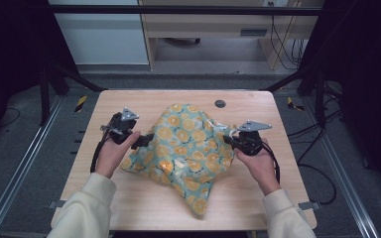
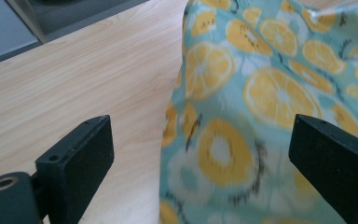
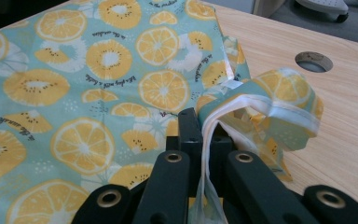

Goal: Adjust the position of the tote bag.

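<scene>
1. The cloth (image 1: 188, 148) lies bunched mid-table (image 1: 129, 203).
2. My right gripper (image 3: 205, 123) is clamped on its hem; I hold tension.
3. My left gripper (image 2: 200, 154), jaws apart, straddles its left edge; I should close squarely.

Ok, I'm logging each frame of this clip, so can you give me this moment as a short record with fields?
surface: wooden table
item: crumpled citrus-print cloth, mid-table
left gripper: open, jaws either side of the cloth's left edge, not yet closed
right gripper: shut on the cloth's white-hemmed edge
table hole: beyond the cloth, uncovered
hands: one on each gripper, cream sleeves
</scene>
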Available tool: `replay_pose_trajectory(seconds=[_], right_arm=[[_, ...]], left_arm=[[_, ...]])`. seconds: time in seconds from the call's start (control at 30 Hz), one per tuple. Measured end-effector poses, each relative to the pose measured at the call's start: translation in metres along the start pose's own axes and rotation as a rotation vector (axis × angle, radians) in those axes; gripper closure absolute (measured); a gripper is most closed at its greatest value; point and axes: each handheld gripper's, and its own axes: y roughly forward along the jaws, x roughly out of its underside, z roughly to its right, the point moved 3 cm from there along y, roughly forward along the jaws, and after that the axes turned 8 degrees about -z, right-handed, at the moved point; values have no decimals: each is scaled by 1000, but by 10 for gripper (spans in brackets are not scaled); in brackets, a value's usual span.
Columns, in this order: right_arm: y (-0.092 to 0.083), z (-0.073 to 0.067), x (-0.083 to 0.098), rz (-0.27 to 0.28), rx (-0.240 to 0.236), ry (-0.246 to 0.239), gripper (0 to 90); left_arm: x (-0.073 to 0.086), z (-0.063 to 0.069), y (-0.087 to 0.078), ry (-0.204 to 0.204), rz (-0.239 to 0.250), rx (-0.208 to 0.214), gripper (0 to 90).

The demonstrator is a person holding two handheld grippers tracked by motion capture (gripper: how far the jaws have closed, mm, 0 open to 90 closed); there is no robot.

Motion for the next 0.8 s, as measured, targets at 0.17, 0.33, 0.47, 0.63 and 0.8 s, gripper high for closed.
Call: replay_pose_trajectory(seconds=[0.17, 0.33, 0.47, 0.63, 0.8], right_arm=[[1, -2, 1, 3, 0, -19, 892], [1, -6, 3, 3, 0, -35, 890], [0, -5, 5, 7, 3, -26, 883], [1, -2, 8, 0, 5, -17, 878], [-1, 1, 8, 10, 3, 0, 893]], left_arm=[[-24, 5, 27, -9, -27, 29, 67], [-34, 10, 47, 8, -26, 46, 66], [-31, 11, 63, -1, -69, 60, 61], [-27, 15, 71, -1, -119, 91, 110], [-18, 21, 74, 11, -169, 106, 472]])
